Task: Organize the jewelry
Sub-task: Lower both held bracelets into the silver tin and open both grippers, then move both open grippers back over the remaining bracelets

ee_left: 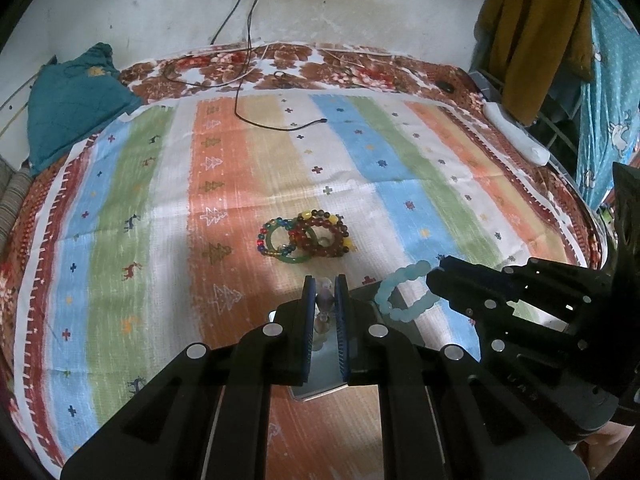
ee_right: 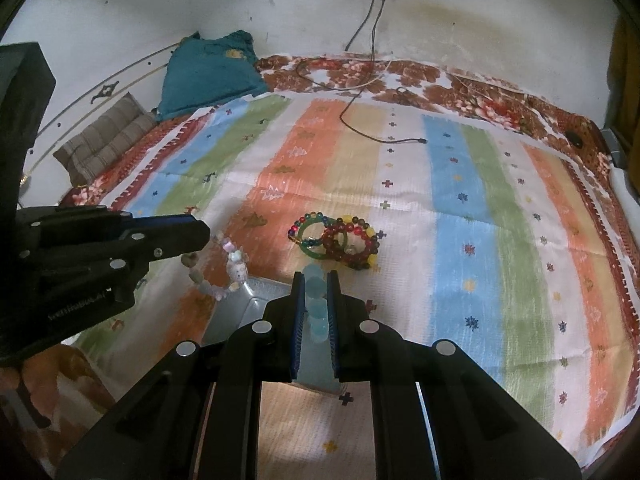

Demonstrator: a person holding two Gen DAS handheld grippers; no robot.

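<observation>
My left gripper (ee_left: 325,285) is shut on a pale stone bracelet (ee_left: 324,300); the same bracelet hangs from its tip in the right wrist view (ee_right: 234,270). My right gripper (ee_right: 316,280) is shut on a light blue bead bracelet (ee_right: 314,300), which also shows in the left wrist view (ee_left: 400,292). Both are held just above a shiny metal tray (ee_right: 256,300). A small pile lies further out on the striped cloth: a green bangle (ee_left: 286,245), a multicoloured bead bracelet (ee_left: 267,234) and a dark red bead bracelet (ee_left: 326,236).
The striped cloth (ee_left: 400,184) covers a bed with a floral sheet (ee_left: 304,64). A black charging cable (ee_left: 280,126) lies on the far part. A teal pillow (ee_left: 76,100) is at the far left, a white object (ee_left: 516,132) at the right edge.
</observation>
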